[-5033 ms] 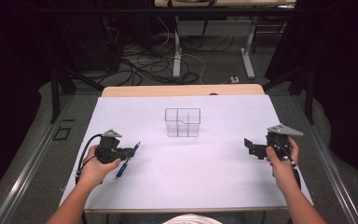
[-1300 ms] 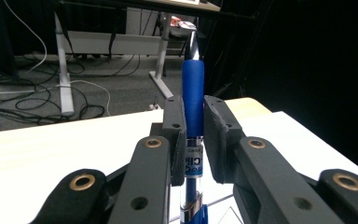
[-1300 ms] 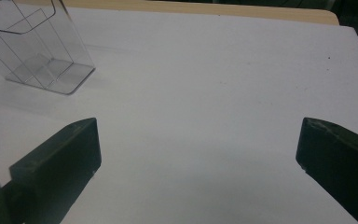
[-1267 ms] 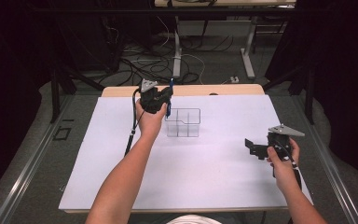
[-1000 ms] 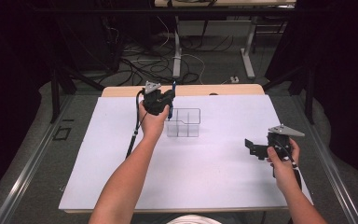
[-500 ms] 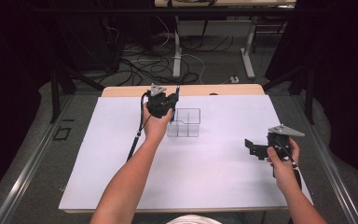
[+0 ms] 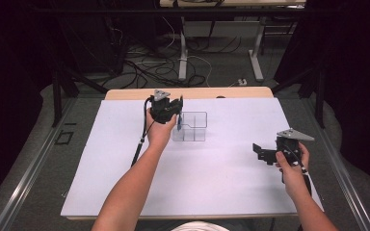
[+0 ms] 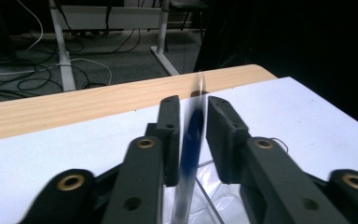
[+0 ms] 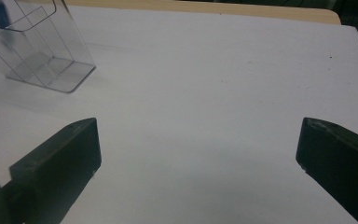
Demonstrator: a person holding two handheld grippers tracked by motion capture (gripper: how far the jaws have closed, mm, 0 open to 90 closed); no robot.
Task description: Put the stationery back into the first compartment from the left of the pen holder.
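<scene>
Left tool (image 7: 176,109) jaws just opening, pen (image 8: 189,154) dropping into organizer (image 7: 190,127)

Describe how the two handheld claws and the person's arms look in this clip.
Both the left claw and the right claw are black with flat blocky jaws, brass-coloured pivot bushings, and a grey three-cornered plate on top. A black cable trails from each. The forearms are bare, with no sleeves visible.
</scene>
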